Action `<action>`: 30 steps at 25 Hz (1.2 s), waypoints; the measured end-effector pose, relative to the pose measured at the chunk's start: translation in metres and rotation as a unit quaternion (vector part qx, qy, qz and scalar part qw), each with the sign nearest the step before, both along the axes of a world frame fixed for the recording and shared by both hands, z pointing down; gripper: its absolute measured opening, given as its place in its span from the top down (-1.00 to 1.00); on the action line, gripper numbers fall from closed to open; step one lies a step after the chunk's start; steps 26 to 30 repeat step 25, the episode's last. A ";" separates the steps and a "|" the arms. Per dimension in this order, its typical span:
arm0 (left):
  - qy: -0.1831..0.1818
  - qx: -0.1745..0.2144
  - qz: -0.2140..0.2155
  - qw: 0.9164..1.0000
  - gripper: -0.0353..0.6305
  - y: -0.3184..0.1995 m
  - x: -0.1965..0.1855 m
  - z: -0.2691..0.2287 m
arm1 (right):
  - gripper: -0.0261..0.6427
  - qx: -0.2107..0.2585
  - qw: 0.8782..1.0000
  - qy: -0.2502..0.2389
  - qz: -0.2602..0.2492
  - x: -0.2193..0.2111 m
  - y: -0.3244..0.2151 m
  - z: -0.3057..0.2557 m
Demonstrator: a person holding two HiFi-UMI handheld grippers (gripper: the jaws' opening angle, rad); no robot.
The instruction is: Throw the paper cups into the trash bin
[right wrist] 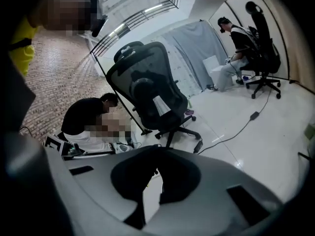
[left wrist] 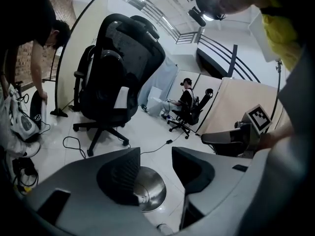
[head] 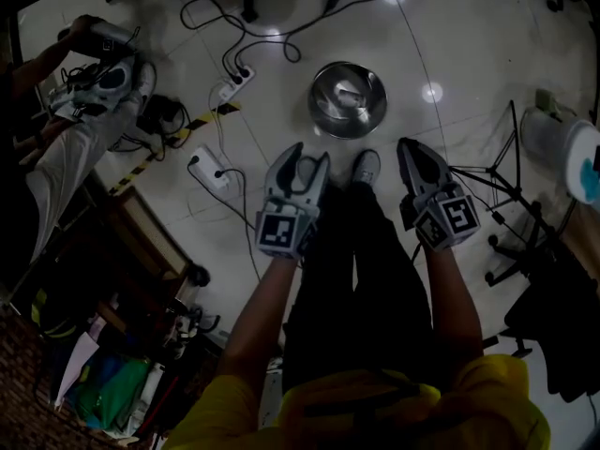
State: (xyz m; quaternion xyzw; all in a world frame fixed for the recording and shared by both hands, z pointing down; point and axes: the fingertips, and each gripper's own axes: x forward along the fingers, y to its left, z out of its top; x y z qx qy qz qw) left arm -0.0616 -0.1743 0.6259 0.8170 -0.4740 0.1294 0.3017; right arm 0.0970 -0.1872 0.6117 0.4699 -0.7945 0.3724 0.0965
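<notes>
Below, the metal trash bin (head: 323, 118) stands mouth-up on the floor; a pale cup-like shape (head: 351, 93) lies inside, direction unclear. Near it the left gripper (head: 310, 156) gapes empty; the right gripper (head: 410, 148) is clenched on nothing.

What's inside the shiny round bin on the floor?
A pale shape, probably a paper cup, lies inside the metal bin. Anything under that shape is covered, and the dim, shiny bottom is too hard to read to count cups.
</notes>
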 end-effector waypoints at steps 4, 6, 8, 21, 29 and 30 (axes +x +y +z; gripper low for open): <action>-0.013 -0.005 0.015 1.000 0.29 -0.012 0.002 0.001 | 0.91 0.002 1.000 0.003 0.009 0.005 -0.016 0.001; -0.011 0.008 0.016 1.000 0.29 -0.015 0.000 -0.005 | 0.91 0.000 1.000 0.006 0.010 0.002 -0.017 -0.003; -0.010 0.018 0.014 1.000 0.29 -0.014 -0.004 -0.016 | 0.91 -0.003 1.000 0.008 0.013 -0.003 -0.014 -0.009; -0.010 0.033 0.016 0.999 0.29 -0.006 -0.012 -0.047 | 0.91 0.009 1.000 0.017 -0.025 -0.043 -0.014 -0.030; -0.003 0.018 0.010 1.000 0.21 -0.009 -0.016 -0.040 | 0.91 0.004 0.999 0.014 -0.029 -0.049 -0.015 -0.023; -0.003 0.018 0.010 1.000 0.21 -0.009 -0.016 -0.040 | 0.91 0.004 0.999 0.014 -0.029 -0.049 -0.015 -0.023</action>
